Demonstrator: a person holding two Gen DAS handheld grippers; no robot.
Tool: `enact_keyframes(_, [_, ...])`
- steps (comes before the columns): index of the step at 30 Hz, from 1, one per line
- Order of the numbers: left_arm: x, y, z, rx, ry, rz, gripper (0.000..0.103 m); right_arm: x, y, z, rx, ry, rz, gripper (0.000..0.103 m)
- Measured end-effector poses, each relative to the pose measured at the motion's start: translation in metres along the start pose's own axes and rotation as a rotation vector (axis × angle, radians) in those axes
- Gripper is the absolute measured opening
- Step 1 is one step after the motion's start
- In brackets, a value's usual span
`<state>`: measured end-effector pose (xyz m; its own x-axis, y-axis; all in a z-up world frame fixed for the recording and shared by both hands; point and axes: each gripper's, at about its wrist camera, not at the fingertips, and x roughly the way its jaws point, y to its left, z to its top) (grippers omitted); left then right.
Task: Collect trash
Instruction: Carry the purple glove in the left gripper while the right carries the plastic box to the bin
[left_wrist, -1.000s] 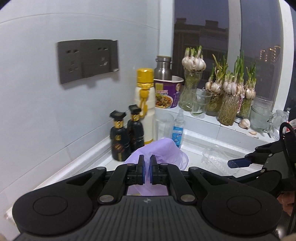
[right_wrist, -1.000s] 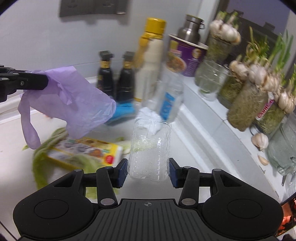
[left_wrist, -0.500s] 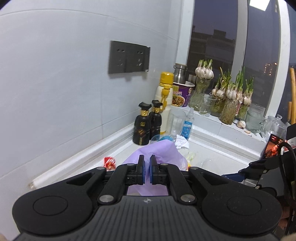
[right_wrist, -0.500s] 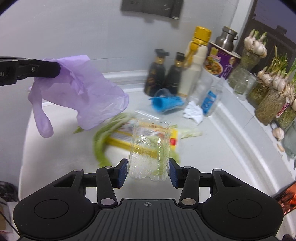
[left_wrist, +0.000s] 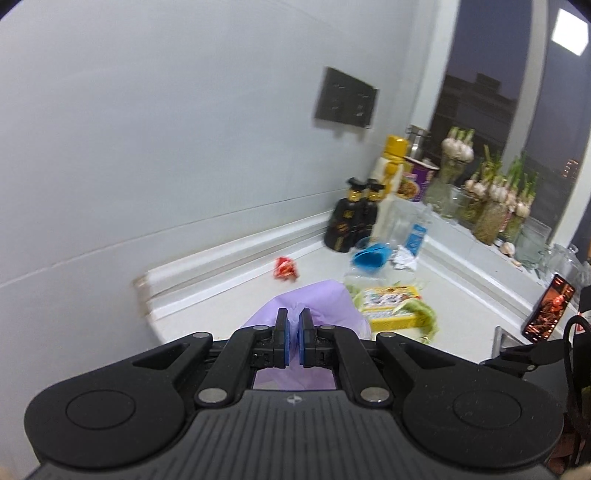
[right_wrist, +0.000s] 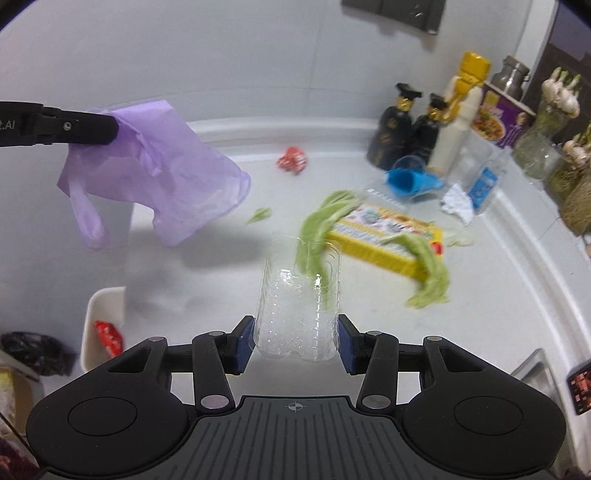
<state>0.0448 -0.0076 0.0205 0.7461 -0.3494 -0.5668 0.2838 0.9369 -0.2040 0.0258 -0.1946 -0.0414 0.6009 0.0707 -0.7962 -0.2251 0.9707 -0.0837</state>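
Note:
My left gripper (left_wrist: 291, 332) is shut on a purple plastic bag (left_wrist: 314, 306), which hangs open in the air at the left of the right wrist view (right_wrist: 159, 177). My right gripper (right_wrist: 297, 343) is shut on a clear plastic container (right_wrist: 299, 302) and holds it above the white counter (right_wrist: 369, 314). On the counter lie a yellow box (right_wrist: 391, 236), green vegetable scraps (right_wrist: 424, 273), a red wrapper (right_wrist: 291, 160), a blue cup (right_wrist: 410, 181) on its side and a crumpled white tissue (right_wrist: 458, 203).
Two dark bottles (right_wrist: 406, 122), a yellow-capped bottle (right_wrist: 461, 107), a noodle cup (right_wrist: 502, 118) and jars of garlic (left_wrist: 491, 199) stand at the back corner and window sill. A white bin (right_wrist: 101, 332) with a red wrapper sits low left. A phone (left_wrist: 550, 314) leans at right.
Both grippers have pulled back from the back corner, with the bag and the container still held. More of the counter and the bin now show.

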Motion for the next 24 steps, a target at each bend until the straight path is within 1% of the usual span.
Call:
enact_keyframes(6, [-0.013,0.035,-0.018,-0.080,0.039,0.065,0.004,0.002,0.035,-0.001,-0.018,0.009,0.039,0.044])
enact_keyframes(15, [-0.023,0.092,-0.048,-0.179,0.110,0.159,0.004,0.004,0.094,-0.002,-0.102,0.037,0.096,0.044])
enact_keyframes(24, [-0.025,0.134,-0.083,-0.262,0.193,0.217,0.004,0.014,0.158,-0.006,-0.182,0.081,0.177,0.044])
